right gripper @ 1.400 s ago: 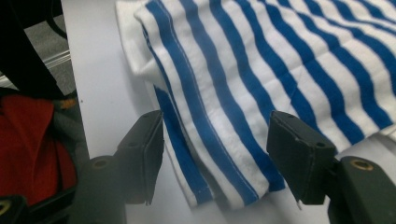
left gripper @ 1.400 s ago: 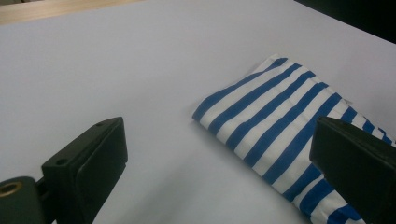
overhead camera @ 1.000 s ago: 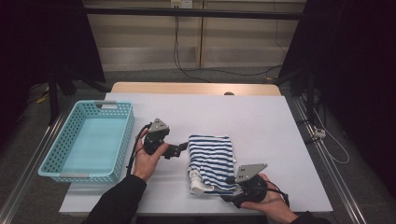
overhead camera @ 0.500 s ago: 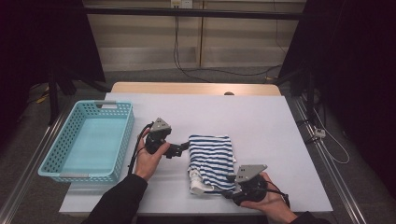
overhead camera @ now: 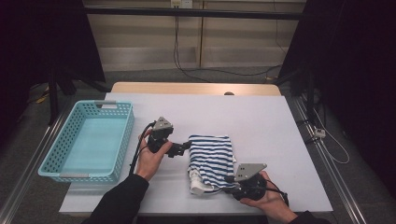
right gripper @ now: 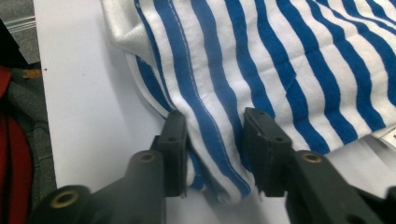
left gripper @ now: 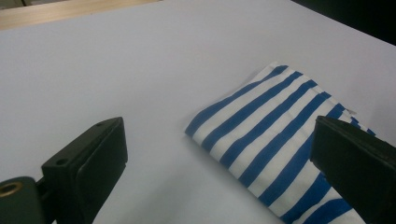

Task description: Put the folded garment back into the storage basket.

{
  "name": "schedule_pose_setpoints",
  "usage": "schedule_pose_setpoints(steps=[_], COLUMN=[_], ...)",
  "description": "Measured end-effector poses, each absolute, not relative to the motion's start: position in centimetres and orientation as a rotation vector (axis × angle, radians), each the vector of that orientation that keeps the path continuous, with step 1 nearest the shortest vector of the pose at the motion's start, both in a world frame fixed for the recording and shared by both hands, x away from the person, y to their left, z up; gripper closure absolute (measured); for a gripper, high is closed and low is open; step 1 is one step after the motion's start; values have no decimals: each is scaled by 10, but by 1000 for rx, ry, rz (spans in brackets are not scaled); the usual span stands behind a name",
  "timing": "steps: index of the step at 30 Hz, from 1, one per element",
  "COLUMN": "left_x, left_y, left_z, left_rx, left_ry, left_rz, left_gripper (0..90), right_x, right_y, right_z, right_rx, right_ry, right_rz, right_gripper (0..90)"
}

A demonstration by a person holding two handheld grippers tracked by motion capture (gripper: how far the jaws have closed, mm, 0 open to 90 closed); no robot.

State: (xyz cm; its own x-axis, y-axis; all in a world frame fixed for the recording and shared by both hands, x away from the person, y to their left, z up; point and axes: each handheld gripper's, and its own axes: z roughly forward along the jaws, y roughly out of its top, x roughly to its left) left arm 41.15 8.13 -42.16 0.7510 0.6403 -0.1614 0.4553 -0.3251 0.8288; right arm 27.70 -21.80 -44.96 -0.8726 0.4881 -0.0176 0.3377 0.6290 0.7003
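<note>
Nearest us, right gripper (overhead camera: 227,183) sits at the near edge of the striped cloth (overhead camera: 211,160). Its jaws have just been closing, and in the right gripper view we see a bunched fold of the striped cloth (right gripper: 219,140) between the two pads, pinched there, cloth pressed on both sides. Cloth lies folded on the white table (overhead camera: 261,126), roughly mid-table, near end rumpled with a white bit poking out. Next out, left gripper (overhead camera: 186,147) is at the cloth's left edge, level, pointing at it. In the left gripper view we see the jaws wide apart, the cloth's corner lying between them, one jaw over its stripes, nothing clamped. Farther left, well apart from the cloth, stands a blue basket (overhead camera: 119,140).
</note>
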Motion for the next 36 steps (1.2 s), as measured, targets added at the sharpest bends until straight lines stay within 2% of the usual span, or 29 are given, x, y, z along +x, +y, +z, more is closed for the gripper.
schedule_pose_setpoints(steps=[1, 3, 8, 13, 19, 27, 29, 31, 36], left_x=[412, 413, 416, 421, 433, 441, 441, 441, 445], left_y=[81, 79, 75, 67, 57, 45, 43, 43, 50], left_z=[-422, -422, -426, -429, -431, -443, -447, -448, -450], left_rx=[1978, 1988, 2004, 2033, 2035, 2046, 2094, 2082, 2089], left_ry=[827, 832, 843, 834, 843, 866, 880, 914, 953], left_rz=[241, 240, 229, 182, 239, 148, 149, 153, 137], left_gripper=[42, 43, 53, 77, 101, 99, 100, 135, 355], right_x=[277, 278, 277, 277, 277, 278, 277, 277, 278], right_y=[-218, -217, -216, -216, -217, -217, -217, -217, -218], right_z=[-449, -449, -448, -448, -447, -447, -447, -447, -448], right_rx=[685, 678, 705, 718, 723, 722, 727, 728, 726], right_ry=[2646, 2643, 2655, 2666, 2676, 2666, 2674, 2671, 2666], right_rz=[1082, 1078, 1093, 1097, 1106, 1102, 1108, 1114, 1109], right_gripper=[650, 742, 806, 826, 828, 826, 826, 825, 824])
